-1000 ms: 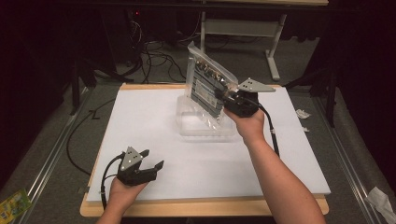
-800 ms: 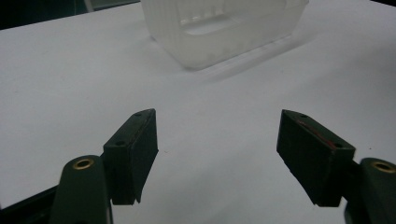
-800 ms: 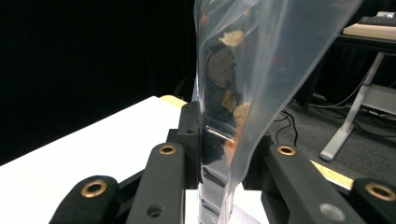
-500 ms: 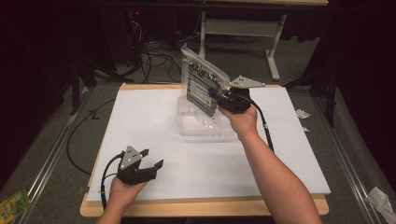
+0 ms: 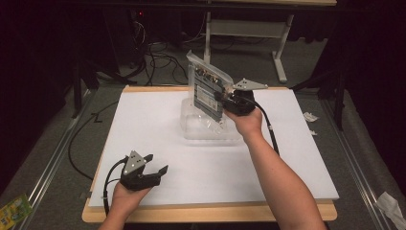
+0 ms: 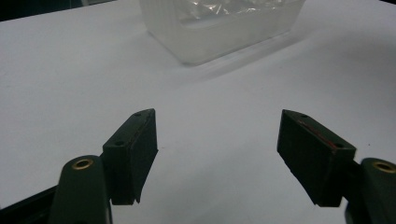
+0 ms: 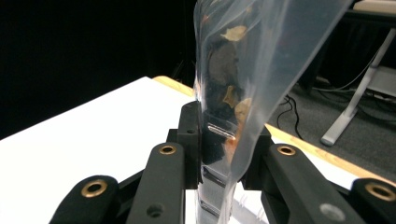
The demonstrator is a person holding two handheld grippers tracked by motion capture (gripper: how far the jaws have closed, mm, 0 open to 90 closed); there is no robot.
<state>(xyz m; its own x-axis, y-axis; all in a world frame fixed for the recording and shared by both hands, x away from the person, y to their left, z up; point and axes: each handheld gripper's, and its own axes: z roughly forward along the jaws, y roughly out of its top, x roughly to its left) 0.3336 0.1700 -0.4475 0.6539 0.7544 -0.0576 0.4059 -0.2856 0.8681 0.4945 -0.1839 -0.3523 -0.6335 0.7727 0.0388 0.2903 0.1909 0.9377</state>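
the right gripper [image 5: 224, 97] clamps a clear bag [image 5: 208, 91] above the plastic bin [image 5: 210, 128]; its contents are blurred. the left gripper [image 5: 152, 170] rests open and empty near the table's [image 5: 287, 158] front edge.

A dark room: grey carpet floor [image 5: 43, 158], tangled cables [image 5: 158, 57], a metal table frame [image 5: 249, 28] behind.

The label on the bag [image 5: 207, 93] is too small to read; the clear container [image 6: 219, 25] is cut by the top edge
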